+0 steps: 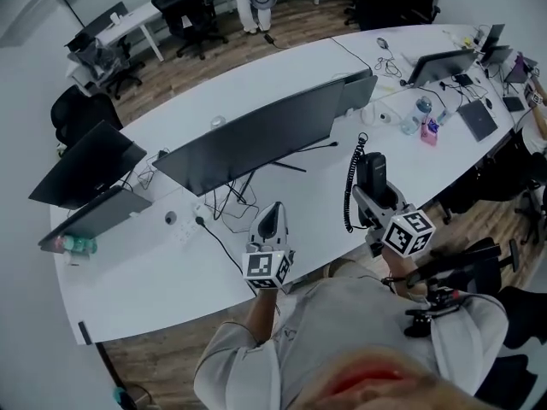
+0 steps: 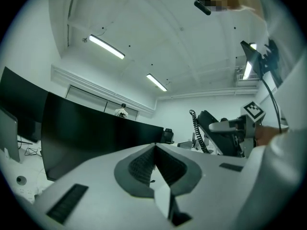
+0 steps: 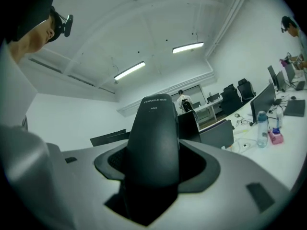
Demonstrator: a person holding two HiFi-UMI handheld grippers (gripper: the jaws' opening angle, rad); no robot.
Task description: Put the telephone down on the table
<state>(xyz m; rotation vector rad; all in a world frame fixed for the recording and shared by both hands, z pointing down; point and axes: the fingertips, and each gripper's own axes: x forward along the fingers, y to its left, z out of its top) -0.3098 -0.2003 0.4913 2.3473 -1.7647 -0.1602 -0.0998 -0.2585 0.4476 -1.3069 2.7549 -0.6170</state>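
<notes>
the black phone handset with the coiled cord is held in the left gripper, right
Wrong gripper: the black phone handset with the coiled cord is held in the right gripper, as the right gripper view shows. The left gripper is shut on nothing.

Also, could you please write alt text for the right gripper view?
The right gripper is closed on a black telephone handset, which stands up between its jaws. Behind it, a long white table carries a water bottle and monitors, under ceiling strip lights.

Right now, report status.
Left gripper shut, empty. Right gripper shut on telephone, off the table, cord dangling. Monitor and cables ahead.
</notes>
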